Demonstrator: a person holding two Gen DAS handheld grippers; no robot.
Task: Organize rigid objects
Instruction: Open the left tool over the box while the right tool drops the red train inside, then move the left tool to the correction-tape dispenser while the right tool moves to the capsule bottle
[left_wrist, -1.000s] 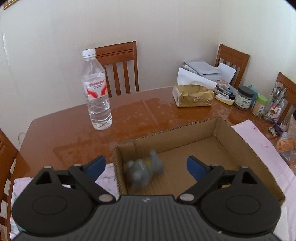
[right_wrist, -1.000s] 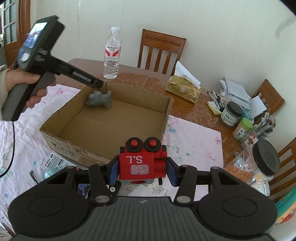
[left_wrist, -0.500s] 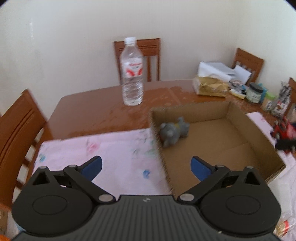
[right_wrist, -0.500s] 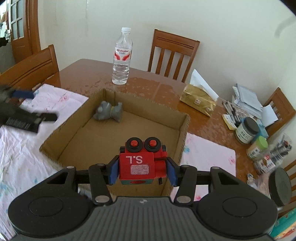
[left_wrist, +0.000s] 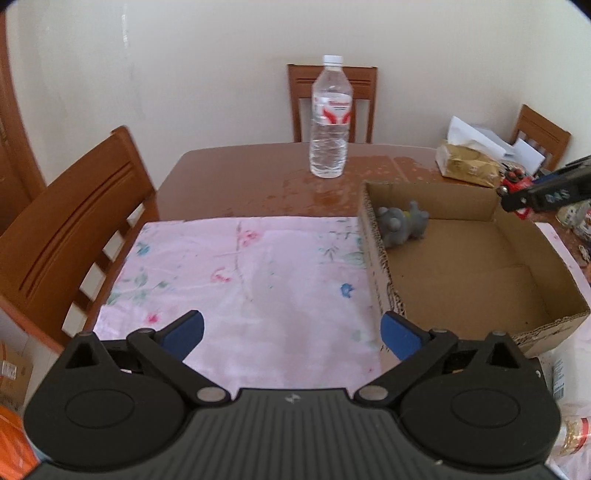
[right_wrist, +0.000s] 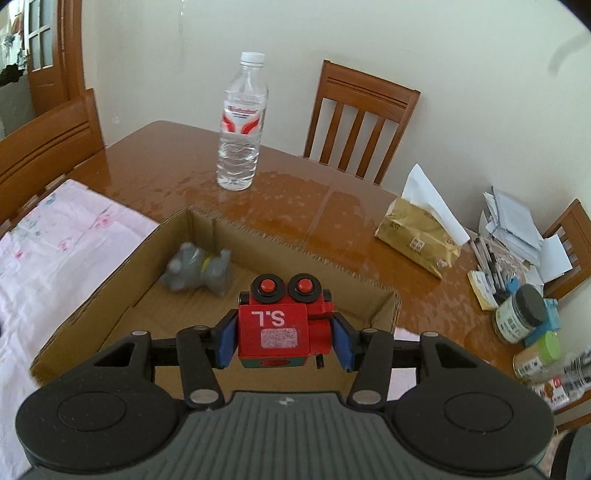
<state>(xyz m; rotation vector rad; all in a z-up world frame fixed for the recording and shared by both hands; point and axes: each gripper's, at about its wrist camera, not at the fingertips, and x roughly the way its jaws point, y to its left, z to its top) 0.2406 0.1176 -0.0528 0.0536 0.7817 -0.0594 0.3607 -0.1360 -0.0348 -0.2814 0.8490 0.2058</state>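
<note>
A cardboard box (left_wrist: 373, 258) (right_wrist: 303, 254) stands open on the table, and a grey toy animal (left_wrist: 402, 223) (right_wrist: 199, 271) lies in its far left corner. My left gripper (left_wrist: 291, 328) is open and empty over the pink cloth (left_wrist: 251, 280), left of the box. My right gripper (right_wrist: 284, 332) hangs above the box's near right part with a red toy robot (right_wrist: 280, 325) marked "S.L" between its blue pads. Its jaws are opening; the right pad stands a sliver off the toy. In the left wrist view the right gripper (left_wrist: 546, 192) shows over the box's far right corner.
A water bottle (right_wrist: 242, 125) stands behind the box. A gold tissue pack (right_wrist: 417, 240), jars (right_wrist: 521, 314), pens and papers crowd the table's right end. Wooden chairs (left_wrist: 74, 229) (right_wrist: 358, 122) ring the table. The pink cloth (right_wrist: 62, 229) covers the left part.
My left gripper swung left from over the box to over the cloth, leaving the grey toy in the box. My right gripper moved forward over the box and its jaws eased apart.
</note>
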